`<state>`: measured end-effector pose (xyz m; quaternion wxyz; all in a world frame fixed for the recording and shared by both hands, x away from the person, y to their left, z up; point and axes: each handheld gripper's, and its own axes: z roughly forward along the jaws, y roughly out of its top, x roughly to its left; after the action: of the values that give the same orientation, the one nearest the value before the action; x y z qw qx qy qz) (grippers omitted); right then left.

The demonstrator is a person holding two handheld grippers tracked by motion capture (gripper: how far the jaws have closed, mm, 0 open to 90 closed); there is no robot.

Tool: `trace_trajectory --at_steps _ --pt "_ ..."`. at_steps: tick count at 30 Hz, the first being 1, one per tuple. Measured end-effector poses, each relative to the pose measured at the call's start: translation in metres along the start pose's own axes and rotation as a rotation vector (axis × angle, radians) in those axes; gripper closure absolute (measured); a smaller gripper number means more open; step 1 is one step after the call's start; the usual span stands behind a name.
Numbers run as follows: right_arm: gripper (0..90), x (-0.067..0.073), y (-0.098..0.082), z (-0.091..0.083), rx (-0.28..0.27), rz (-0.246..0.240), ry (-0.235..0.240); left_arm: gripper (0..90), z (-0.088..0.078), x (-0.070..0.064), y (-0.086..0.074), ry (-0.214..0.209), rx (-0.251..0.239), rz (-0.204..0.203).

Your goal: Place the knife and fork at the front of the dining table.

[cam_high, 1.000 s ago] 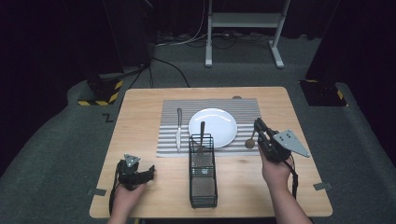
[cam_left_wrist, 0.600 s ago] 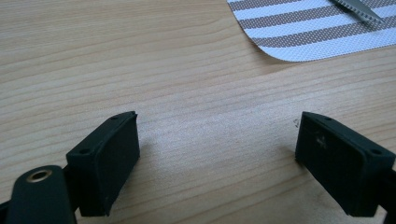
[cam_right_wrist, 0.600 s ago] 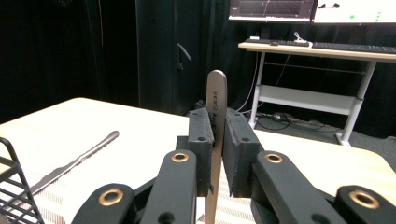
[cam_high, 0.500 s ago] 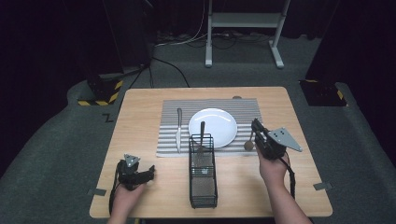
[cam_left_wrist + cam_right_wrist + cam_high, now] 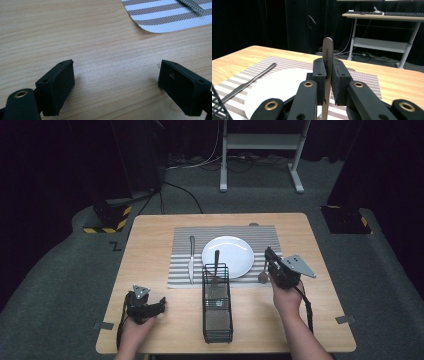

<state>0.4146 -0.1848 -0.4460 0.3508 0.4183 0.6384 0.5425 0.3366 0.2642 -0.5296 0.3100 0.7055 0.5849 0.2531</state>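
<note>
My right gripper [image 5: 270, 255] is shut on the handle of a metal spoon [image 5: 263, 276] at the right edge of the striped placemat [image 5: 180, 270], beside the white plate [image 5: 227, 254]. The spoon hangs bowl-down, low over the mat. In the right gripper view the spoon handle [image 5: 327, 55] stands upright between the pads of that gripper [image 5: 327, 72]. My left gripper [image 5: 158, 305] rests open on bare wood at the table's front left. In the left gripper view that gripper [image 5: 116, 82] holds its jaws wide apart with nothing between them.
A black wire caddy [image 5: 217, 307] stands at front centre with a fork [image 5: 216, 265] upright in its far end. A knife [image 5: 191, 259] lies on the mat left of the plate. The mat corner [image 5: 170, 17] lies ahead of the left gripper.
The right gripper has shifted slightly toward the plate and lower, carrying the spoon. The left gripper has stayed still.
</note>
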Motion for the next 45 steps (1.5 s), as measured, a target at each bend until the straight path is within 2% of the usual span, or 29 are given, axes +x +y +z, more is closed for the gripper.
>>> trace_trajectory --at_steps 11,20,30,36,45 --pt "82.4 -0.006 0.001 0.031 0.033 0.045 -0.004 13.6 0.0 0.0 0.0 -0.001 0.0 -0.001" --pt "82.9 -0.016 0.0 0.058 0.089 0.101 -0.005 13.6 0.0 0.0 0.0 -0.001 -0.001 -0.001" --pt "85.9 -0.028 -0.009 0.086 0.14 0.134 -0.016 13.9 -0.001 -0.001 -0.001 -0.003 0.0 0.003" --pt "85.2 -0.039 -0.018 0.098 0.17 0.185 -0.008 14.1 -0.003 -0.001 -0.003 -0.002 -0.002 0.0" --pt "83.8 -0.049 -0.027 0.113 0.222 0.19 -0.01 14.2 -0.003 -0.001 -0.003 -0.003 -0.003 -0.003"
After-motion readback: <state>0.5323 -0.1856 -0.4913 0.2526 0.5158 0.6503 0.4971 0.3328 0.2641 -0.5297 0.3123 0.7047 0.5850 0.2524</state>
